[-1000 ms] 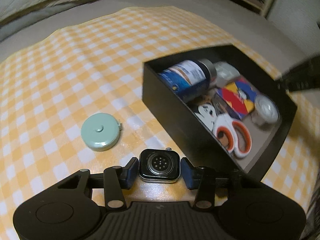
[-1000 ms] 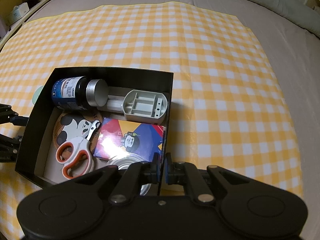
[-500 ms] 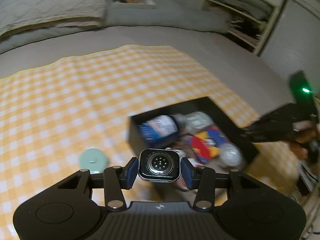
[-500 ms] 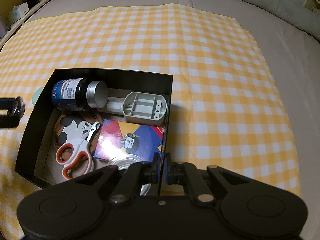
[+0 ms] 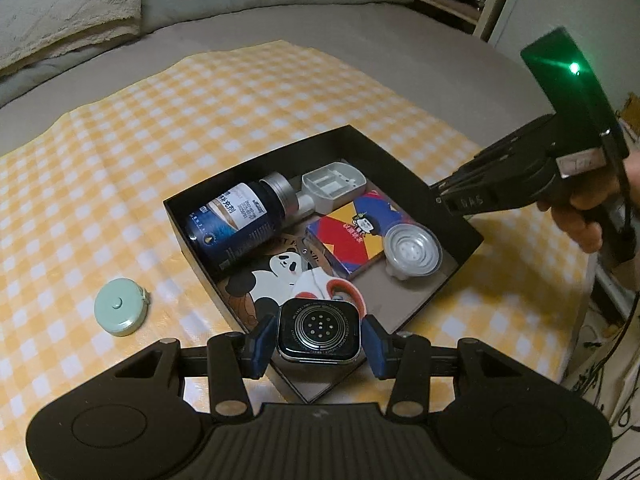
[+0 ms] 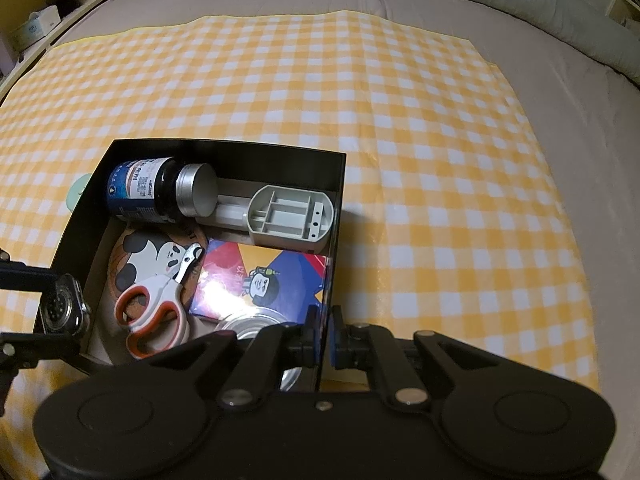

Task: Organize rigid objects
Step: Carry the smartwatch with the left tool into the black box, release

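Observation:
My left gripper (image 5: 318, 334) is shut on a smartwatch body (image 5: 319, 331), sensor side up, held over the near corner of a black box (image 5: 200, 268). The watch also shows at the left of the right wrist view (image 6: 64, 306). My right gripper (image 6: 325, 330) is shut on the box's right wall (image 6: 336, 216). The box holds a dark blue bottle (image 5: 236, 226), a grey plastic holder (image 5: 334, 184), a colourful card box (image 5: 352, 236), a round metal lid (image 5: 412, 250), a panda coaster (image 5: 276, 272) and orange-handled scissors (image 6: 154, 316).
A mint green tape measure (image 5: 120, 306) lies on the yellow checked cloth (image 5: 240, 100) left of the box. The cloth covers a grey bed (image 6: 580, 100). Pillows and shelves stand at the back.
My left gripper has lifted the smartwatch off the cloth and carried it right, over the box's near corner. The right gripper stays clamped on the box wall.

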`<state>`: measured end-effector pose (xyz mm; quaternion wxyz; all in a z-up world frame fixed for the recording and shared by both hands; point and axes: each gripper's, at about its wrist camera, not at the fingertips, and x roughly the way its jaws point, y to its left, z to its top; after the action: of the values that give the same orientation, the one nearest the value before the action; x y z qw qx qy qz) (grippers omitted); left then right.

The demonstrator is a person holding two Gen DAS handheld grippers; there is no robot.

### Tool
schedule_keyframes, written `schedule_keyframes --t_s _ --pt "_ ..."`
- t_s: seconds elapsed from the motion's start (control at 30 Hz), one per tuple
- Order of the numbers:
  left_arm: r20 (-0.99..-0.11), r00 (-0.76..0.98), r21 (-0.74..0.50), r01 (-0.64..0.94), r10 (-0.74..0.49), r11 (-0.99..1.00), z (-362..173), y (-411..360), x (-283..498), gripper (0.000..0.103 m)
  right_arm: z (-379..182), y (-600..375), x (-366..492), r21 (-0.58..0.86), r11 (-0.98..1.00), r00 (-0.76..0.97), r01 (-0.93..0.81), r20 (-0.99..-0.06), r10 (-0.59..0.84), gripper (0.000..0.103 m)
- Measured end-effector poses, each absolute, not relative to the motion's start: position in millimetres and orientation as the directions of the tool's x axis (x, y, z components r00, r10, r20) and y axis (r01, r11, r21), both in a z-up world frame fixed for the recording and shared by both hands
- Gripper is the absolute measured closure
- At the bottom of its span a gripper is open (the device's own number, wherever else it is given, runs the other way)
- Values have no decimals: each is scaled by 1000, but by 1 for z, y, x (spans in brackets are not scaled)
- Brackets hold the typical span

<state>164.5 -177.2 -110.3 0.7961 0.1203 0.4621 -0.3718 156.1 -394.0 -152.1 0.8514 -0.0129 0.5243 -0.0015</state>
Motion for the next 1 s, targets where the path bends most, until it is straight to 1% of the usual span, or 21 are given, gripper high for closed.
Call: schedule_keyframes --t_s 0.1,0.3,0.4,0.5,0.6,0.67,0.7,0.73,0.8,1.0 --pt "-831 305 -134 702 -465 699 -111 -180 164 56 -151 -395 156 -24 1000 451 -12 -893 -16 98" --pt "-831 315 -137 683 -459 718 -111 -181 166 54 -151 -395 155 -26 1000 451 -12 -892 -17 98" --pt "-826 327 -138 673 -459 726 -109 -180 167 44 -151 -395 154 -27 1000 451 -14 -892 -17 98" --pt "-820 311 -159 682 -480 714 -107 -179 167 40 -151 -395 154 -30 999 450 -15 -893 -20 98" --pt "-821 313 -148 691 -477 707 -106 -181 163 36 -151 -395 154 -31 999 450 -15 -893 -21 98" --pt "-821 311 -148 694 -479 705 -106 -181 162 30 -151 -394 154 -35 999 450 -17 -893 -23 98" --pt "-820 312 -147 695 -479 704 -106 -181 162 24 -151 -395 154 -36 999 450 -18 -893 -24 98" --pt "-821 314 -144 695 -477 705 -105 -181 161 22 -151 -394 154 -35 999 450 -18 -893 -23 98" --pt "-818 320 -140 696 -478 705 -105 -180 161 21 -151 -394 154 -35 999 450 -18 -893 -23 98" --pt "-810 322 -140 706 -490 695 -101 -179 158 14 -150 -395 154 -19 1000 446 -8 -895 -13 98"
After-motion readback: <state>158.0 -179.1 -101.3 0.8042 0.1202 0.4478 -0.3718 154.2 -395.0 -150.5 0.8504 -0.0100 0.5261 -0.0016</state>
